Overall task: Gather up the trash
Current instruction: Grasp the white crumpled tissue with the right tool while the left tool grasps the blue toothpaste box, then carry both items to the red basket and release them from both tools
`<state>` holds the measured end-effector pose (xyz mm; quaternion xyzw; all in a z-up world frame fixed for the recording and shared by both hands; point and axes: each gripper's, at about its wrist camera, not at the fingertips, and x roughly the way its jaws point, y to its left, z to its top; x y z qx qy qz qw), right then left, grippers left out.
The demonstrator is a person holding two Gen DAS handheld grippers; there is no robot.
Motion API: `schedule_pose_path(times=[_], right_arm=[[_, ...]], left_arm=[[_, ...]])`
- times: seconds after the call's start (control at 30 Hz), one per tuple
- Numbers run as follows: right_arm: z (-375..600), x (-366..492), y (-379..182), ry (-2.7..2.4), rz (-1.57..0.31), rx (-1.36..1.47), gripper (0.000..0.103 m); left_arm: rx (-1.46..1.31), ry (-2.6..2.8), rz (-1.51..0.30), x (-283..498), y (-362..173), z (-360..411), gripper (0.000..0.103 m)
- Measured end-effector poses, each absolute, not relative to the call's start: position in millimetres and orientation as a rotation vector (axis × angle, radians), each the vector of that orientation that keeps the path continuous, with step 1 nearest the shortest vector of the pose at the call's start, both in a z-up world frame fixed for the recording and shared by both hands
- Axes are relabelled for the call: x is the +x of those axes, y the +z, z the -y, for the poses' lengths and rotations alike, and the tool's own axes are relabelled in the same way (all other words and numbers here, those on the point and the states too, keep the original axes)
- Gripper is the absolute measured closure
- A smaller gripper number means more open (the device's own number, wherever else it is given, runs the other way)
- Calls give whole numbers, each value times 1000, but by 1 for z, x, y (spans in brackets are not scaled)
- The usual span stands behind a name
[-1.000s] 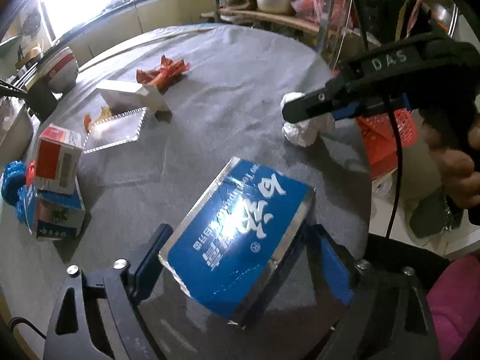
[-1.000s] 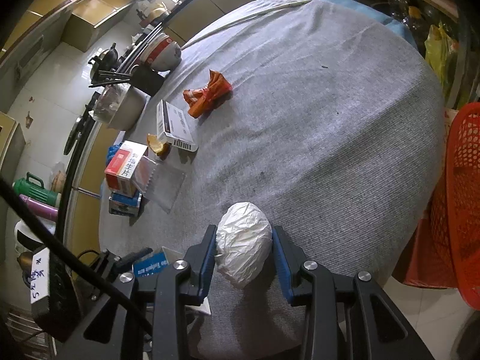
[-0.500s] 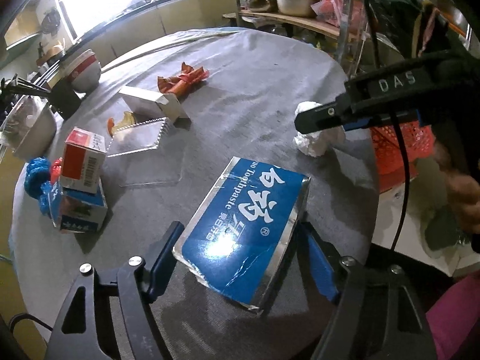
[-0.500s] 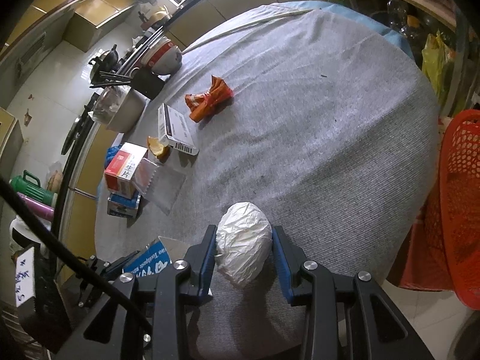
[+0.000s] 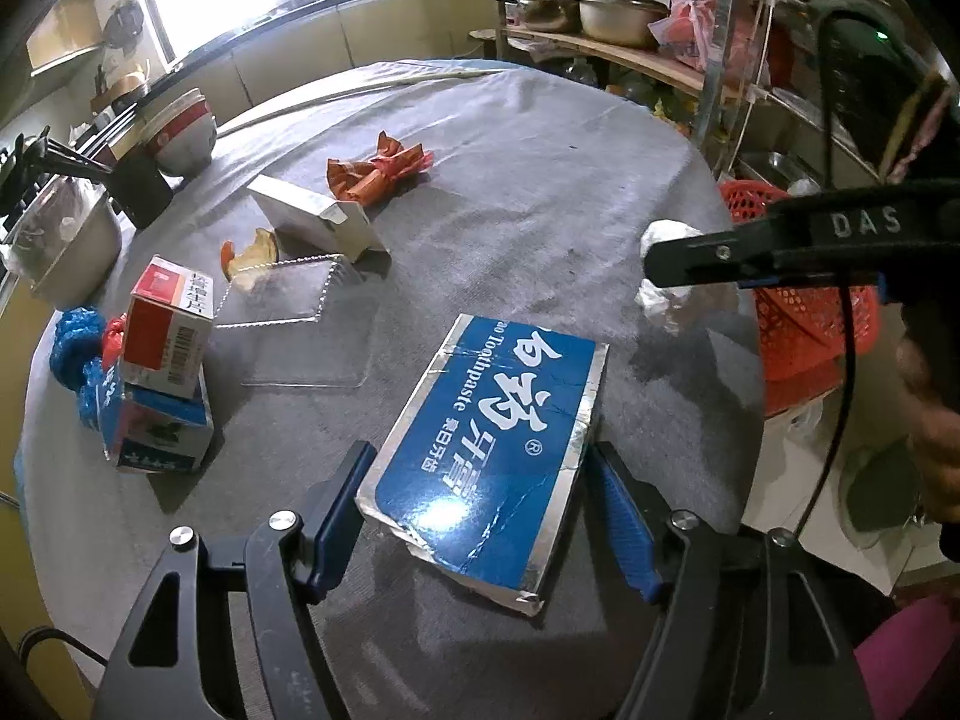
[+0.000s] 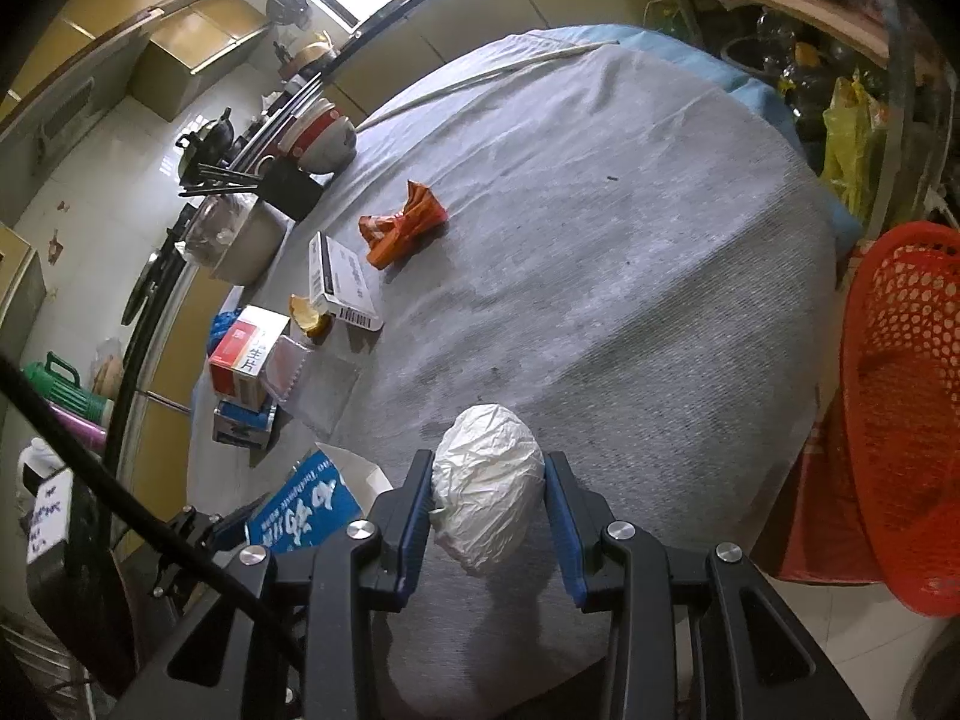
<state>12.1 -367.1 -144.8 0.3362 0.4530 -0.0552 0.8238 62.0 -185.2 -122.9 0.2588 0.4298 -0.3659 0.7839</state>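
Note:
My left gripper (image 5: 480, 510) is shut on a blue toothpaste box (image 5: 498, 438) and holds it above the grey round table (image 5: 540, 138). My right gripper (image 6: 487, 498) is shut on a crumpled white paper ball (image 6: 486, 498), near the table's right edge; the ball also shows in the left wrist view (image 5: 666, 294). A red mesh basket (image 6: 900, 408) stands on the floor right of the table. An orange wrapper (image 5: 378, 171), a white carton (image 5: 312, 219), a clear plastic lid (image 5: 294, 300) and a red-white box (image 5: 168, 324) lie on the table.
A blue box (image 5: 156, 438) and blue plastic bag (image 5: 78, 348) sit at the table's left edge. A bowl (image 5: 180, 126), a black cup (image 5: 141, 186) and a pot (image 5: 66, 240) stand at the far left. Metal shelves (image 5: 630, 18) with pots stand behind.
Both grippers have risen and pulled back a little with their loads. The red basket has come further into the right wrist view.

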Motion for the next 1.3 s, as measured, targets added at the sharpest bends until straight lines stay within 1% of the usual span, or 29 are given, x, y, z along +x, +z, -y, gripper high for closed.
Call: schedule_pose_path(times=[0.23,0.33,0.43,0.7,1.3], right_arm=[[356,13,-134,-177,-967,574,64],[352,11,-125,-222,-956,491,64],[350,9,-117,-259,-947,426,64],[345,1,-97,-340,-903,276,64],[348,-12,-81,-371,-854,259,64]], left_arm=[[507,-802,-963,74,-135,184,25],[460,-808,-978,81,-136,184,26],[456,-809,-963,79,-134,187,31],[458,-787,-953,75,-129,191,32],[471,-756,-913,66,-105,194,32]])
